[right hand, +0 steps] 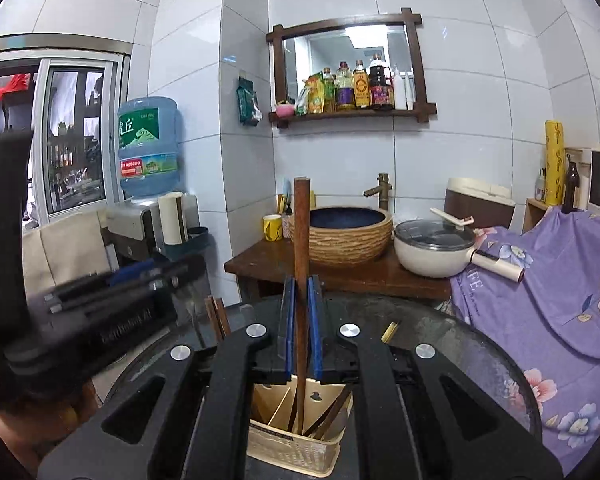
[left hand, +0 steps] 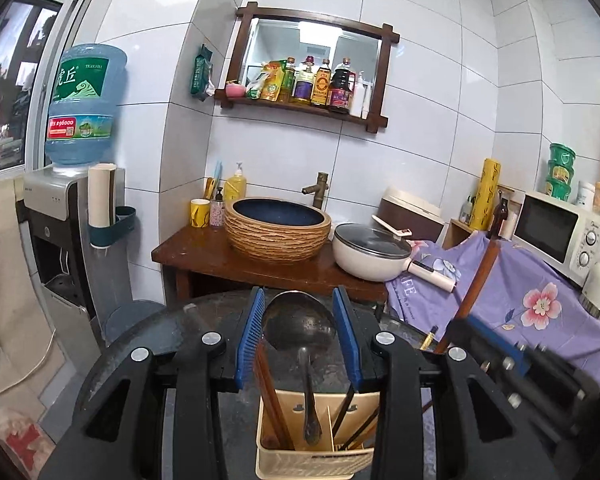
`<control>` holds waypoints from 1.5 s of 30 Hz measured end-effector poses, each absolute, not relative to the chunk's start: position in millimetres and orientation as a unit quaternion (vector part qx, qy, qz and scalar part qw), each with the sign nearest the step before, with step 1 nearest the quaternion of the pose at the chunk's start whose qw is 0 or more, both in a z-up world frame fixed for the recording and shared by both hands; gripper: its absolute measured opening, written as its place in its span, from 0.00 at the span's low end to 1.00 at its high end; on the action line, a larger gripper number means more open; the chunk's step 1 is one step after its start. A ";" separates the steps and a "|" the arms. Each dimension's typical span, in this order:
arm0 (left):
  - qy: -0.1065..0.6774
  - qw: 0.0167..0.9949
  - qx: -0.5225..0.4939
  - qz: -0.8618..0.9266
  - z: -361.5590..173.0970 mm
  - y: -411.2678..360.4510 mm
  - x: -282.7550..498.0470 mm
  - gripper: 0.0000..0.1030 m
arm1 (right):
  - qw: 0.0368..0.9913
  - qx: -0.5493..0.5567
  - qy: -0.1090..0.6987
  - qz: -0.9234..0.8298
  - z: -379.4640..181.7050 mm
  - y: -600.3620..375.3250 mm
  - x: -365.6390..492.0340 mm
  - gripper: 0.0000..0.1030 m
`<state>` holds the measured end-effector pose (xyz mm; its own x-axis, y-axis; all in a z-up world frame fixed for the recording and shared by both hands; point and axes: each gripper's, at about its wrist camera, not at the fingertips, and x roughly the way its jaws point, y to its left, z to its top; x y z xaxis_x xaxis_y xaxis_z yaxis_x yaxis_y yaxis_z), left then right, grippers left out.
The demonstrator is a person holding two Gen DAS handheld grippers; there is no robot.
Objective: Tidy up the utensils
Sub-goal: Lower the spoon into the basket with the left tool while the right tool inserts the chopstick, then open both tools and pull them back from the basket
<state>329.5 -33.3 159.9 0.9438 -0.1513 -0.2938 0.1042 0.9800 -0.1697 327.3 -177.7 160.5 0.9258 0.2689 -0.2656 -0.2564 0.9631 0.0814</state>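
Below both grippers, a cream utensil basket [left hand: 300,456] sits on a dark round table [left hand: 148,332], holding chopsticks and other utensils in its compartments. The left gripper [left hand: 299,320] stands partly open, its blue pads [left hand: 249,336] on either side of a dark metal ladle [left hand: 298,326]; the bowl lies between the pads with its handle running down into the basket, and whether the pads press on it cannot be told. The right gripper [right hand: 300,304] is closed narrowly on a brown wooden stick [right hand: 301,240], which stands upright, its top well above the pads and its lower end in the basket. Only the left view shows the ladle; the right view shows the stick's full length, and the left gripper as a blur at its left edge.
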 end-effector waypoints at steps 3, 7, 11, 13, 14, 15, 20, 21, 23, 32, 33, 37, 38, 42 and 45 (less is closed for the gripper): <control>0.154 0.982 -0.079 -0.071 159.5 -31.6 332.2 0.34 | 0.979 0.024 0.148 0.137 155.9 -174.7 332.4 0.07; 0.175 0.979 -0.072 -0.077 140.4 -37.0 340.8 0.34 | 0.978 0.014 0.153 0.140 147.3 -168.7 332.2 0.07; 0.204 0.973 -0.070 -0.078 113.9 -41.0 345.8 0.34 | 0.976 0.005 0.167 0.142 130.1 -160.0 334.8 0.07; 0.221 0.969 -0.070 -0.082 99.8 -39.5 348.8 0.34 | 0.975 0.001 0.173 0.137 120.2 -158.1 335.3 0.07; 0.226 0.968 -0.070 -0.083 95.6 -38.3 349.2 0.34 | 0.974 0.001 0.177 0.138 115.4 -158.3 336.0 0.07; 0.233 0.966 -0.071 -0.084 90.0 -36.9 350.2 0.34 | 0.974 0.002 0.180 0.138 111.9 -159.1 335.9 0.07; 0.256 0.960 -0.069 -0.088 70.8 -32.3 352.9 0.34 | 0.970 0.006 0.200 0.135 91.8 -162.5 339.7 0.07; 0.260 0.959 -0.067 -0.090 67.5 -31.7 353.3 0.34 | 0.970 0.007 0.203 0.134 89.1 -163.8 340.2 0.07; 0.265 0.958 -0.068 -0.090 62.2 -31.3 353.3 0.34 | 0.970 0.008 0.206 0.131 85.4 -166.5 340.6 0.07; 0.267 0.957 -0.066 -0.093 57.3 -32.6 340.6 0.58 | 0.969 0.008 0.207 0.133 78.5 -175.4 337.1 0.16; 0.260 0.959 -0.067 -0.091 60.6 -30.9 335.5 0.61 | 0.970 0.008 0.203 0.134 79.8 -176.5 334.6 0.29; 0.220 0.971 -0.052 -0.074 74.6 -23.2 305.0 0.80 | 0.979 0.012 0.162 0.125 93.5 -186.8 311.2 0.61; 0.208 0.975 -0.053 -0.066 76.7 -18.1 294.0 0.86 | 0.981 0.006 0.149 0.123 97.5 -189.5 301.3 0.66; 0.188 0.978 -0.069 -0.062 75.0 1.6 257.7 0.93 | 0.985 0.000 0.121 0.121 103.0 -199.7 264.6 0.87; 0.179 0.979 -0.078 -0.065 65.6 12.5 230.2 0.94 | 0.986 -0.007 0.113 0.125 98.7 -203.5 239.3 0.94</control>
<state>230.2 12.5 65.6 0.9277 -0.1547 -0.3399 0.0986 0.9794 -0.1765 239.3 -203.5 98.7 0.9434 0.2440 -0.2247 -0.2470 0.9689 0.0149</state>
